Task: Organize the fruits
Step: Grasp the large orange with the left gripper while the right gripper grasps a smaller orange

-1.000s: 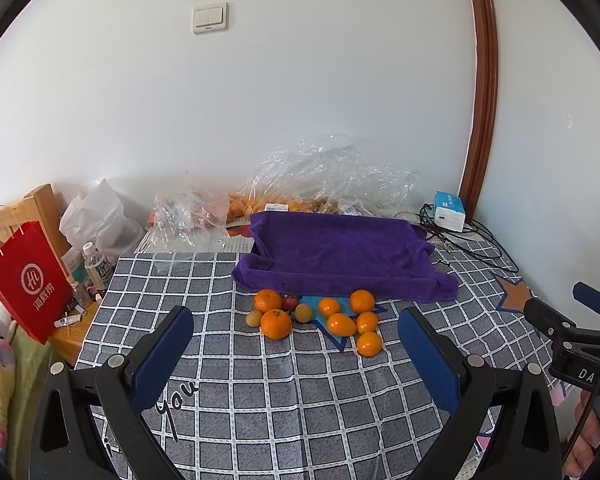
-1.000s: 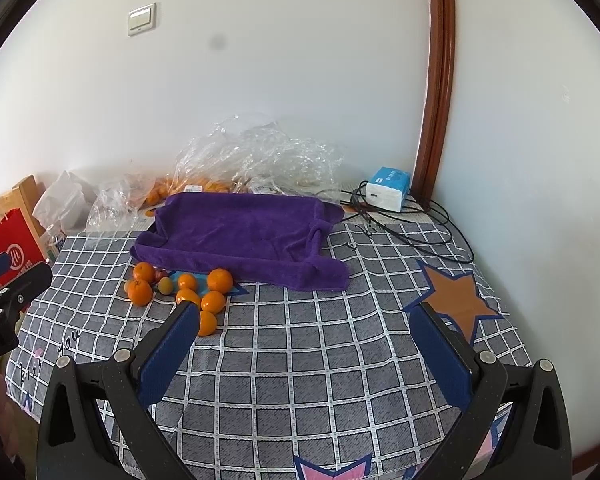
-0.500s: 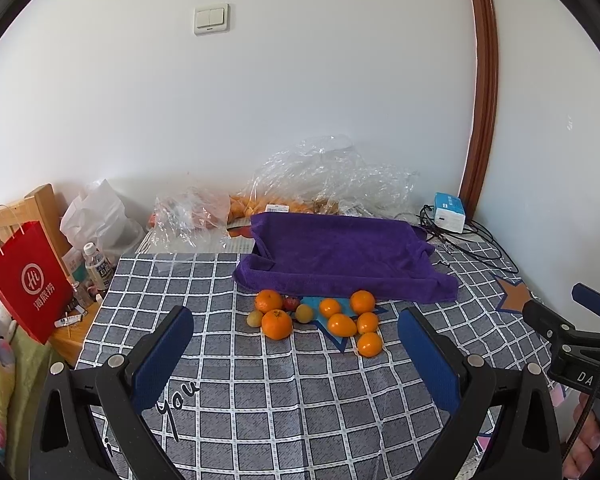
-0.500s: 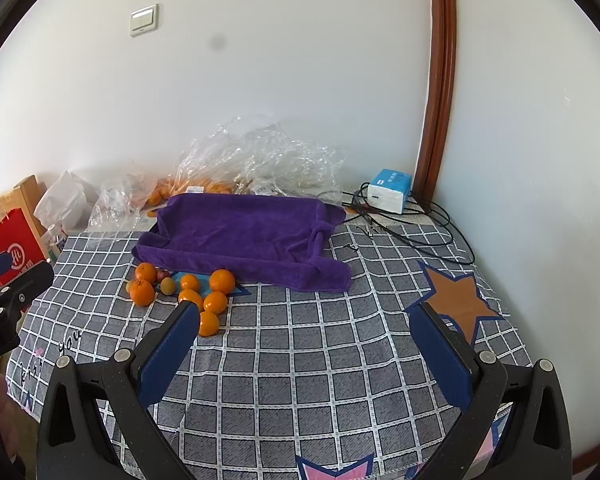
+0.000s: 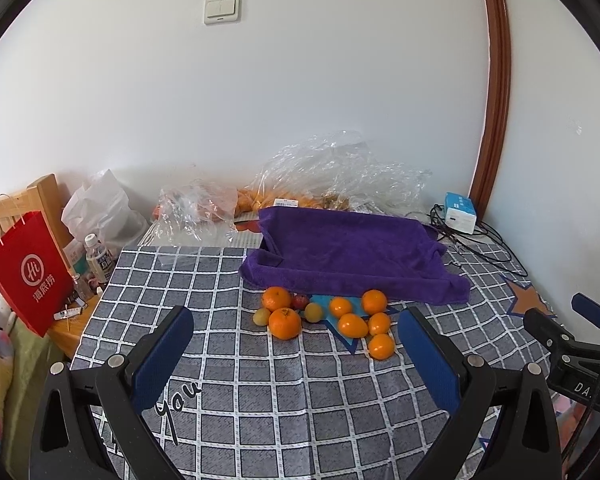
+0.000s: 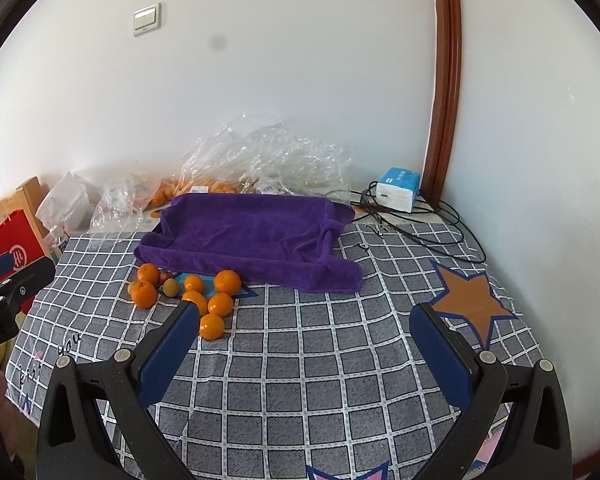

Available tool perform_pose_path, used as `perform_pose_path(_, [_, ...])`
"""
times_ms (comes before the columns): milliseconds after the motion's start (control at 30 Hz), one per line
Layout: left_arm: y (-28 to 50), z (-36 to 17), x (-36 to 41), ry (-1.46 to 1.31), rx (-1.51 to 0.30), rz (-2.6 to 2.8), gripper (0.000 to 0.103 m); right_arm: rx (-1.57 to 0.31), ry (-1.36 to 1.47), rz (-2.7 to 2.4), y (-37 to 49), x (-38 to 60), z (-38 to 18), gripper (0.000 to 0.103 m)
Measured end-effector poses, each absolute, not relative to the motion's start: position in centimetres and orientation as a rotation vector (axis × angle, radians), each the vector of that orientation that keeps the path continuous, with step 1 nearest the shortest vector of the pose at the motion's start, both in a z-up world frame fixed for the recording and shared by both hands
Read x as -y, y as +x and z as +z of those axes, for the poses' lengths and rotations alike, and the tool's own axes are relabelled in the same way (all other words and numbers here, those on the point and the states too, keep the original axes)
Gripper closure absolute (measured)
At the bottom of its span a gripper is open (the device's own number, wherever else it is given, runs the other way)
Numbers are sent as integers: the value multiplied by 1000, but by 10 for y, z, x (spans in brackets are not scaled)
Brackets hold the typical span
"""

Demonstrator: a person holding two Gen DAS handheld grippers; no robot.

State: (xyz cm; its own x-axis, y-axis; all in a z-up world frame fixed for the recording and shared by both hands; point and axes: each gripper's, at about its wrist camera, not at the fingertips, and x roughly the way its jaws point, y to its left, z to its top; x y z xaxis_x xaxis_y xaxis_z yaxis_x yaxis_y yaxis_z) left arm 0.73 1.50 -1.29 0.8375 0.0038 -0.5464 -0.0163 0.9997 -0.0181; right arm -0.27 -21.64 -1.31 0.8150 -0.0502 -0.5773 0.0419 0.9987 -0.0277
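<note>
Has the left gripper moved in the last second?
Barely: the left gripper drifted slightly; the white wall switch sits slightly higher in its view.

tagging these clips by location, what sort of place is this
Most likely a lived-in home room, not a lab: a grey checked tablecloth pushed into a wall corner, crinkled clear plastic grocery bags, and a red paper shopping bag beside household clutter.

The counter (image 5: 284, 400) wears a grey checked cloth with star prints. A purple towel (image 5: 352, 252) lies spread at its centre, a cluster of oranges (image 5: 328, 320) touching the towel's edge at 7 o'clock. Crumpled clear plastic bags (image 5: 340, 176) sit at 12 o'clock, a blue-and-white box (image 5: 460, 213) with black cables at 2 o'clock.
</note>
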Motion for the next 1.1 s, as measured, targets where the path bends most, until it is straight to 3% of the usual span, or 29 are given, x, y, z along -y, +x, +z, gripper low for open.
perform_pose_path(200, [28, -40, -29, -43, -613, 31, 0, -674, -12, -32, 21, 212, -41, 1])
perform_pose_path(400, [51, -73, -50, -79, -682, 67, 0, -785, 17, 45, 58, 200, -79, 17])
perform_pose_path(467, [57, -83, -57, -70, -696, 69, 5, -804, 1, 61, 67, 192, -92, 19])
perform_pose_path(533, [63, -93, -62, -53, -732, 56, 22, -819, -12, 78, 74, 183, -103, 29])
perform_pose_path(900, [82, -126, -97, -111, -810, 38, 22, -874, 4, 208, 105, 141, -143, 38])
perform_pose_path(1100, [92, -135, -96, -178, -823, -1, 22, -904, 11, 240, 118, 134, -161, 57])
